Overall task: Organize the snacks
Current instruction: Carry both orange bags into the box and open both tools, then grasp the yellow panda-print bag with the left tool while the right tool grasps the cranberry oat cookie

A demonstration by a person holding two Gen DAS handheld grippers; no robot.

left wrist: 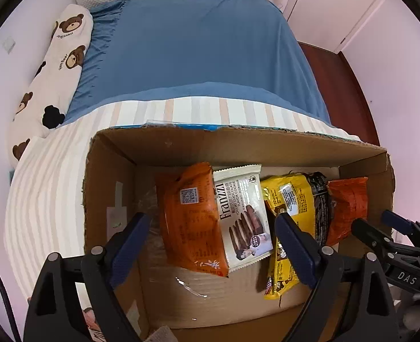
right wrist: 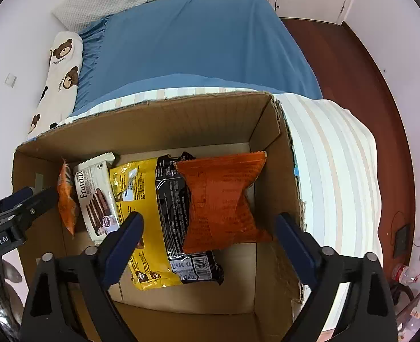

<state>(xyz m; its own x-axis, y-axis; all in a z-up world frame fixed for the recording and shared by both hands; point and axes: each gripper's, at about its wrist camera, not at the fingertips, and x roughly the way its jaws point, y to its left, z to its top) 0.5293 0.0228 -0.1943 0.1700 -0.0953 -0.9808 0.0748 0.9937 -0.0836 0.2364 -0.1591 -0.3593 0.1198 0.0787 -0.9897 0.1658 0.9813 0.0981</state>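
An open cardboard box (left wrist: 238, 142) (right wrist: 153, 119) sits on a bed with several snack packets lying flat inside. From left to right they are an orange packet (left wrist: 190, 222) (right wrist: 66, 196), a white Franzzi cookie packet (left wrist: 244, 213) (right wrist: 96, 196), a yellow packet (left wrist: 290, 196) (right wrist: 141, 182), a black packet (left wrist: 319, 199) (right wrist: 173, 213) and another orange packet (left wrist: 348, 202) (right wrist: 224, 199). My left gripper (left wrist: 212, 219) (right wrist: 37, 193) hangs open over the left orange and Franzzi packets, holding nothing. Over the right orange and black packets, my right gripper (right wrist: 210, 219) (left wrist: 372, 219) is open too, its fingers bare.
The box rests on a striped blanket (left wrist: 53, 185) (right wrist: 332, 156) laid over a blue sheet (left wrist: 195, 48). A bear-print pillow (left wrist: 58, 65) lies along the left wall. Red-brown floor (right wrist: 347, 71) and white cupboard doors (left wrist: 338, 2) are to the right.
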